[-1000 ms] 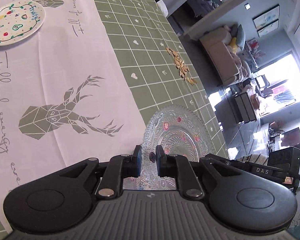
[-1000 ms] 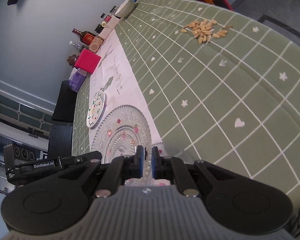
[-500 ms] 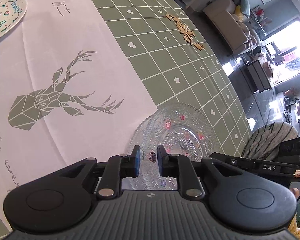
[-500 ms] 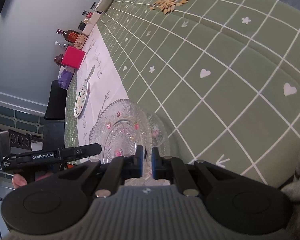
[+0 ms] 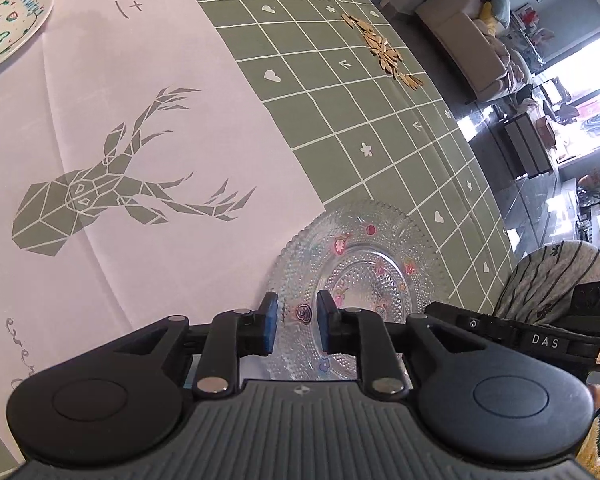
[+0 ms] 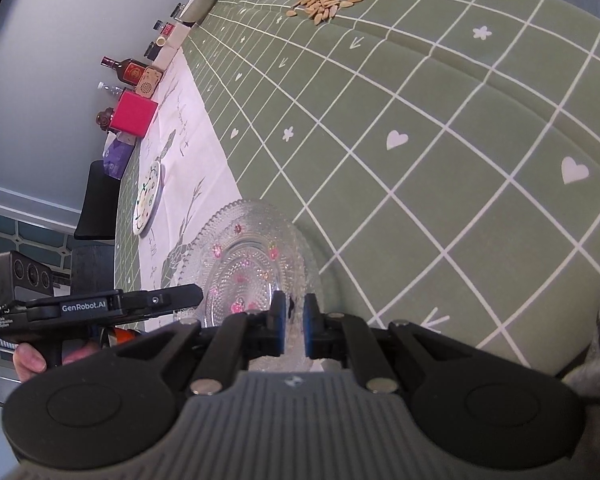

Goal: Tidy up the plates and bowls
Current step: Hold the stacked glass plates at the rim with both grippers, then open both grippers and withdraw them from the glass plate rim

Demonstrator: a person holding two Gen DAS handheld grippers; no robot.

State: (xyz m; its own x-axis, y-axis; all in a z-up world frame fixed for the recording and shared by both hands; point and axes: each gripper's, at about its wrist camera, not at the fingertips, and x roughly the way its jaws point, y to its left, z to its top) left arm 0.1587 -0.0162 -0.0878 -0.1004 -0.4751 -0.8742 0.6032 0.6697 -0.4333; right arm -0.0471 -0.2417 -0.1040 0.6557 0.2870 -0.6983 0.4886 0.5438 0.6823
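Left claw (image 5: 292, 320) is opening off the glass plate's (image 5: 364, 248) rim near the desk (image 5: 340, 128) edge; right claw (image 6: 292, 322) pinches it, risking a one-sided tilt and slip.

Bare cloth (image 5: 203, 80) between plates; seeds (image 5: 384, 54) far side

Beige sofa (image 5: 466, 36) near a bright window (image 5: 580, 64), grey wall (image 6: 39, 60)

I read "GenRobot.AI" on the left gripper (image 6: 293, 334) body at my near left. "DAS" stands on the right gripper (image 5: 544, 340) body, near right.
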